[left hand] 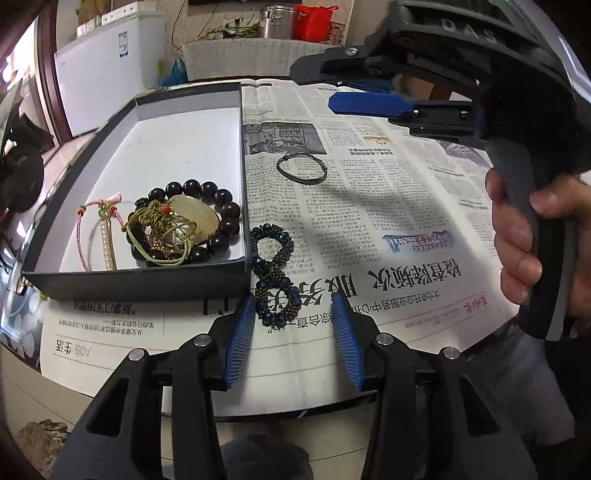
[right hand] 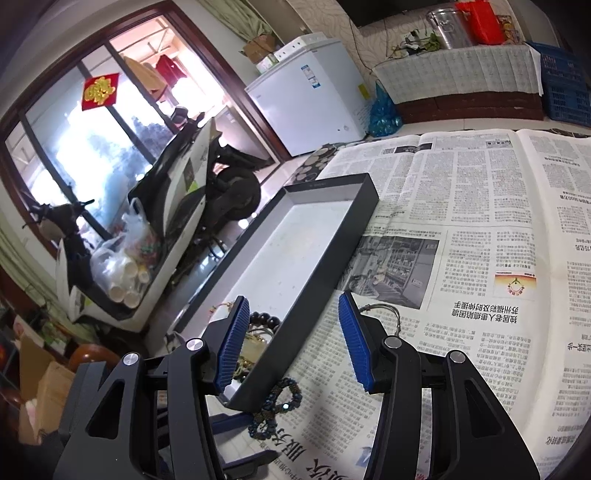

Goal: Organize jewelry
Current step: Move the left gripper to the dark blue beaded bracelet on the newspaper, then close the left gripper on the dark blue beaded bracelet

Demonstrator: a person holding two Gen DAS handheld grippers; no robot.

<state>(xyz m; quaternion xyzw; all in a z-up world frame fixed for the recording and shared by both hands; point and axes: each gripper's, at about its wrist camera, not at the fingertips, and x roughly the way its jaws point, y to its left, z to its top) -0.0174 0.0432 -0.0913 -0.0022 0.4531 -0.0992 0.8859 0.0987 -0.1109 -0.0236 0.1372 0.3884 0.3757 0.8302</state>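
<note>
A dark, open box [left hand: 188, 92] with a white floor holds a dark bead bracelet [left hand: 207, 188], a pale stone on knotted green cord [left hand: 184, 218] and a pink cord. A blue beaded bracelet [left hand: 273, 273], twisted into a figure eight, lies on the newspaper against the box's right wall. My left gripper [left hand: 293, 299] is half open, and the bracelet's near loop lies between the fingertips without being squeezed. A thin silver bangle [left hand: 301, 168] lies farther back. My right gripper [left hand: 314, 86], held by a hand, hovers open and empty above the box's [right hand: 332, 184] near corner.
Newspaper [left hand: 369, 206] covers the table, whose near edge runs just under my left gripper. Beyond it stand a white freezer [right hand: 314, 99], a scooter [right hand: 207, 184] by the window, a metal pot [right hand: 447, 27] and a blue crate [right hand: 565, 88].
</note>
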